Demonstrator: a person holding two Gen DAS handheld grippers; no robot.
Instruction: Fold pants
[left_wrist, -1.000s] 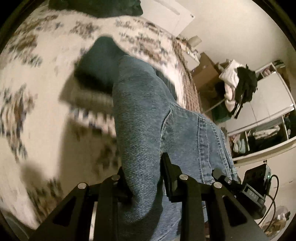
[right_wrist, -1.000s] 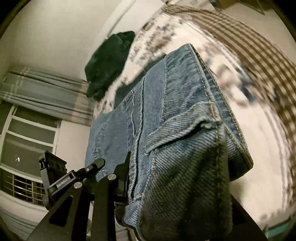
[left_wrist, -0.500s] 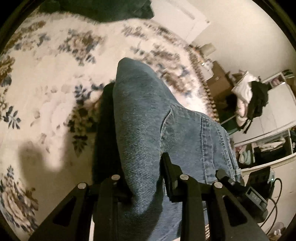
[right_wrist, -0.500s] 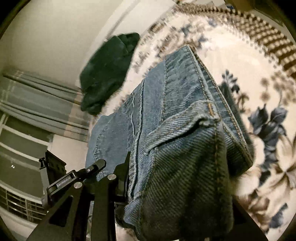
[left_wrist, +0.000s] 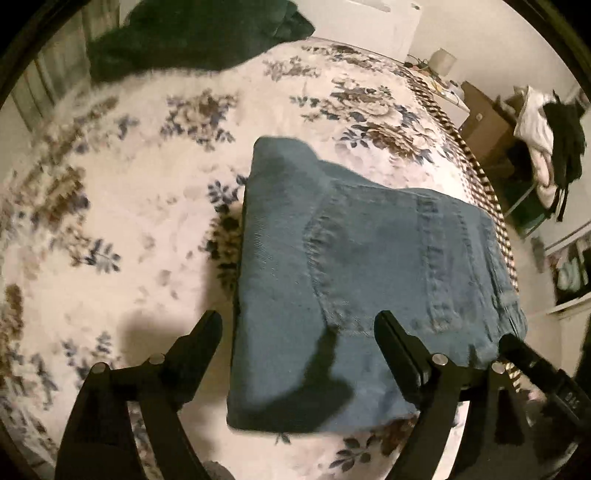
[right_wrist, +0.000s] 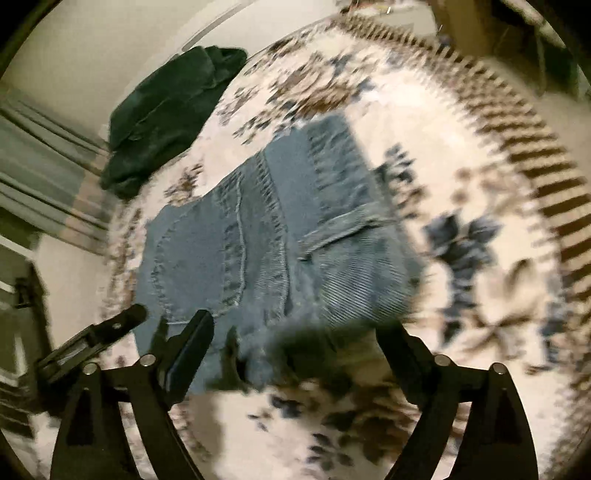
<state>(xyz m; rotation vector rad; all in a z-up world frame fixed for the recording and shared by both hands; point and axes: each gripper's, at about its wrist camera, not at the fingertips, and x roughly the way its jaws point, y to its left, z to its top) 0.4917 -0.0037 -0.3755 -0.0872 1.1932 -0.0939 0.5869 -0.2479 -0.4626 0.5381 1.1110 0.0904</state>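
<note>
1. Folded jeans (left_wrist: 354, 280): lying flat on the floral bedspread (left_wrist: 140, 229), near the right edge of the bed; seams and a pocket uppermost. Seen again from the right wrist (right_wrist: 266, 251), blurred.
2. Left gripper (left_wrist: 299, 325): jaws spread wide, having just been opening; denim below and between them, but no pad pressing on it. Half a second before, clenched on a raised fold of the same cloth.
3. Right gripper (right_wrist: 295, 332): jaws likewise parted and just opened; near edge of the jeans beneath, not gripped. Earlier views: thick bundle held up close to the lens.
4. Change: bundle no longer lifted; now released and settled as a compact rectangle on the bed.
5. Meaning for the task, as a judgement: last fold probably laid; what remains is likely withdrawal or a light smoothing of the top layer.
6. Dark green garment (left_wrist: 192, 33): at the far side of the bed, well apart from the jeans.
</note>
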